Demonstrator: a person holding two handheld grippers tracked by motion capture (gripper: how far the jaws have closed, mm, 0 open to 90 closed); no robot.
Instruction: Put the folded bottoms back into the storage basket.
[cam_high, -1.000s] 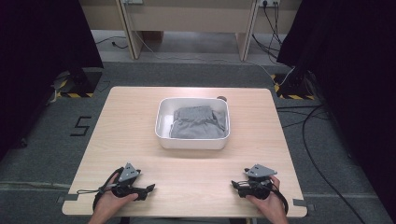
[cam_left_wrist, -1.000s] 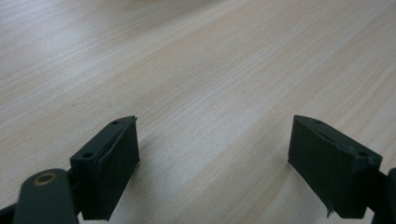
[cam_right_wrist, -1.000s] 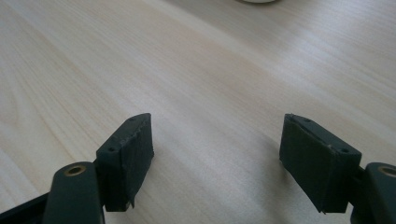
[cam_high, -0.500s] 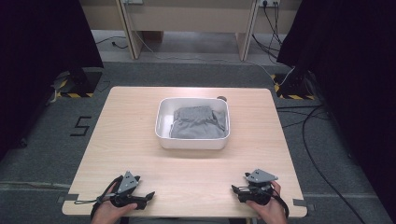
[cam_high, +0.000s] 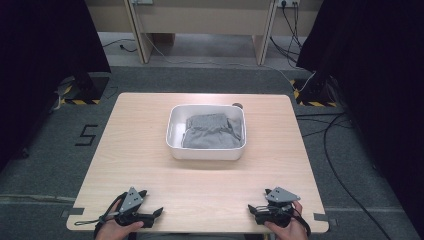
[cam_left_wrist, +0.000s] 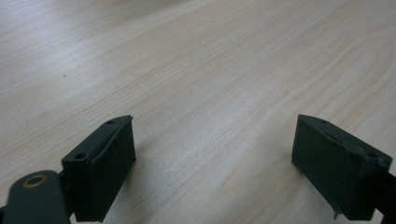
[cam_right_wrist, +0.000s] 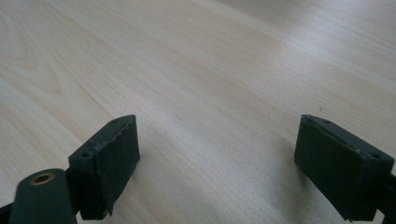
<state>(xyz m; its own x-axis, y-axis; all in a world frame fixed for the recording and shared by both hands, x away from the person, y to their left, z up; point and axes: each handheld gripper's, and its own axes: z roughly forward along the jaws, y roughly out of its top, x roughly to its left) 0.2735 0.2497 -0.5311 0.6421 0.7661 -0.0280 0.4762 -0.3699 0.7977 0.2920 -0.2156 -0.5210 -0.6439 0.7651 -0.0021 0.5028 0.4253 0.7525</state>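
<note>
Since a second ago, your left gripper (cam_high: 150, 216) has drawn back toward you, down to the near edge of the table; your right gripper (cam_high: 256, 212) has shifted only slightly, and the bin has not moved.

You face a light wooden table (cam_high: 140, 135) on a grey carpeted floor (cam_high: 45, 150), with dark curtains at both sides. A black "5" mark (cam_high: 87, 135) lies on the floor to the table's left, and cables (cam_high: 340, 150) trail across the floor at the right.

A white rectangular bin (cam_high: 172, 131) sits just beyond the table's centre, well apart from both grippers. A folded grey cloth (cam_high: 212, 132) lies inside it.

Your left hand (cam_high: 116, 231) holds its gripper at the near left corner, jaws wide apart and gripping nothing. Your right hand (cam_high: 287, 229) holds its gripper at the near right corner, jaws equally wide and empty. In both gripper views, bare wood grain shows between the black jaws.
</note>
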